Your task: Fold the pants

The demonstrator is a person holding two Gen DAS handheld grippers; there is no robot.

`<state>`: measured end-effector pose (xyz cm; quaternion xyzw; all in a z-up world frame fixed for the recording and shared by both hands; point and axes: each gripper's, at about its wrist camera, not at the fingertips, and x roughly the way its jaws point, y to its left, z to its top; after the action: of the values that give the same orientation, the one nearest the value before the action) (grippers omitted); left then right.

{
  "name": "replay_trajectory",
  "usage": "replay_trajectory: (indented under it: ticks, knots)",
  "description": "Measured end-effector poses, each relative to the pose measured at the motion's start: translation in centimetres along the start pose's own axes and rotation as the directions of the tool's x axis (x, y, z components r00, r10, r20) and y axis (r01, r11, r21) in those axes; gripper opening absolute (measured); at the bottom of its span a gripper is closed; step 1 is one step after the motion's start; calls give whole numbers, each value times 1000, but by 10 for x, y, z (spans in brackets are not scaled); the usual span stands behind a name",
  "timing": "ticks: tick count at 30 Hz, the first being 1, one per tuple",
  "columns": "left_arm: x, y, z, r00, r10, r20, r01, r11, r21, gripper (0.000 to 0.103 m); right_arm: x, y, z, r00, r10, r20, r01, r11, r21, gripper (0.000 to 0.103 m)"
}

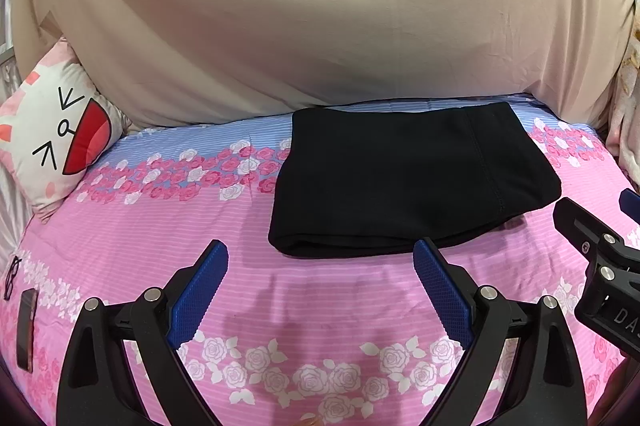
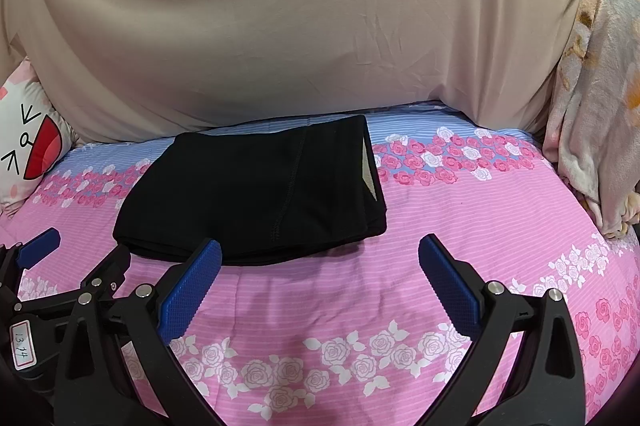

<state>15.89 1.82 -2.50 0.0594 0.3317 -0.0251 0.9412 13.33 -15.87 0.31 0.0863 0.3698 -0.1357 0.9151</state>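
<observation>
Where right wrist looks, pants' (image 2: 256,186) pale lining.

A bed is covered with a pink sheet (image 1: 160,226) with printed roses and a blue band at the far side. Behind it hangs a wide beige cloth (image 1: 320,18). A cat-face pillow (image 1: 56,138) leans at the left, and a pale flowered blanket (image 2: 596,114) hangs at the right.
</observation>
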Motion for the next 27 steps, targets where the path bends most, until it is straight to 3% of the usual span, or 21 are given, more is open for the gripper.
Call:
replay_trajectory:
  ticks: [27]
  knots:
    - [2,-3,1,1000,-28,6,28,1000,7,92,2,-3,-2,1000,7,-7,-7,1000,-4,97]
